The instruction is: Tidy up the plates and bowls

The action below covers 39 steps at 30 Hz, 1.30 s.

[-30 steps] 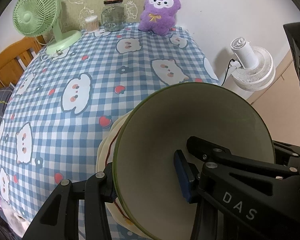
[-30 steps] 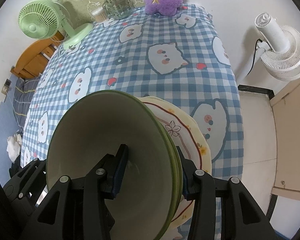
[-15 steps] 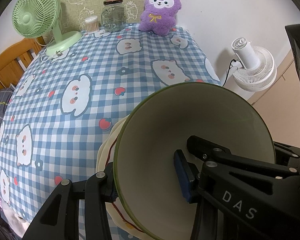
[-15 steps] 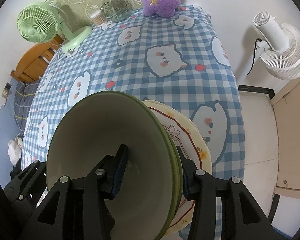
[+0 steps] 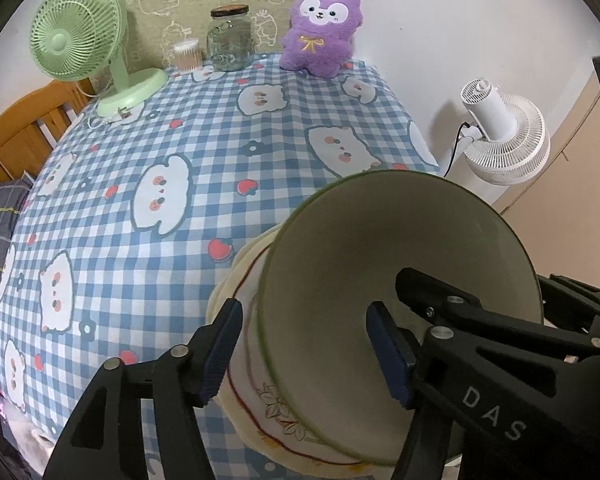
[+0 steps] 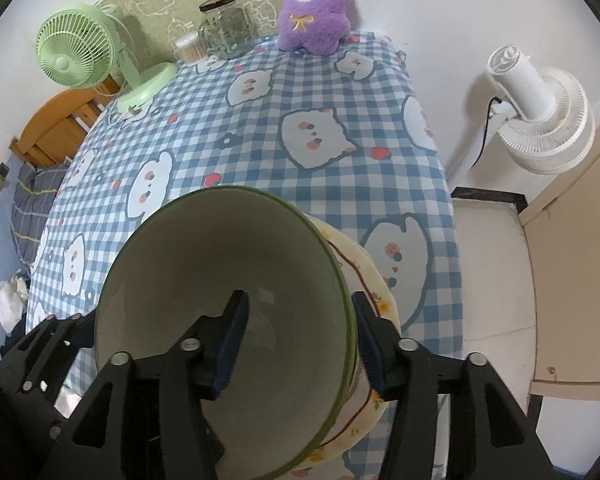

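Note:
A green-rimmed bowl (image 5: 380, 272) with a pale inside sits in a cream plate (image 5: 252, 368) with a red line and flower print, at the table's near right corner. My left gripper (image 5: 304, 352) is open, one finger outside the plate's left edge, the other inside the bowl. My right gripper (image 6: 300, 344) is shut on the stack: one finger inside the bowl (image 6: 228, 280), the other outside against the plate (image 6: 360, 276). The plate's middle is hidden by the bowl.
The table wears a blue checked cloth (image 5: 188, 128). At its far edge stand a green desk fan (image 5: 84, 48), a glass jar (image 5: 230, 38), a cotton swab tub (image 5: 187, 55) and a purple plush (image 5: 320, 28). A white floor fan (image 5: 504, 136) stands to the right.
My left gripper has opened and let go of the bowl and plate. The right gripper keeps its grip, and the stack sits a little further onto the table.

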{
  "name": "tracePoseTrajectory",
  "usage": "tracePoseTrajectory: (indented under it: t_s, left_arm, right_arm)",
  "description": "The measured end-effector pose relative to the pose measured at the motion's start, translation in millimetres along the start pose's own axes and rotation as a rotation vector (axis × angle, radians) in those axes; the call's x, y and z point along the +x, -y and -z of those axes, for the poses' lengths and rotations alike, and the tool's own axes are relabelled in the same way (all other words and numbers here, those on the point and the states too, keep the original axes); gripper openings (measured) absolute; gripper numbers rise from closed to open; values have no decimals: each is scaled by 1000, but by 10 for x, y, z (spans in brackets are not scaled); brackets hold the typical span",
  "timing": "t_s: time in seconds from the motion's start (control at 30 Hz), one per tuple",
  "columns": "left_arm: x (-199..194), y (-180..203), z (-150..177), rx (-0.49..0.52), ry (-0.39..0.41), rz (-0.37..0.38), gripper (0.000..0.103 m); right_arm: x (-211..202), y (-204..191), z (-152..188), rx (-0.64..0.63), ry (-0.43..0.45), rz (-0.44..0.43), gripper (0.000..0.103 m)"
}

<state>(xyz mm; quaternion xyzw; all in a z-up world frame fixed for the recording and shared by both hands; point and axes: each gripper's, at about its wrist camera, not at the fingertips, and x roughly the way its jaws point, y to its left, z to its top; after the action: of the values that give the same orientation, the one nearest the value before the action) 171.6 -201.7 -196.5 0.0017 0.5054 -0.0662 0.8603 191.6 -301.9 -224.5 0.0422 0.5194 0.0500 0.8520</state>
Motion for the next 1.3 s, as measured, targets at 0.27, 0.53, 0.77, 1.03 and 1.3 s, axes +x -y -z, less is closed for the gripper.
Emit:
tracePoseTrajectory:
  t_s: [0.27,0.53,0.77,1.03,1.3]
  left_arm:
    - [-238,-71,-20,27,44,7,78]
    - [-629,-239,-71,62,134,19,79]
    - [-959,-582,-23,77,197,-3,83]
    - [-1310,-1049,145,68,247,-33,85]
    - [-1645,-1451,365,57,306,-56,90]
  right_arm:
    - [-305,-75,21,21,75,85,77]
    - [-728,-352,57,34,172,120,78]
    - [-1002,-739,187,51,245,82,78]
    - [-1248,-1182,375,63,305,85,78]
    - [-1472,-1503,627,98,388,105,83]
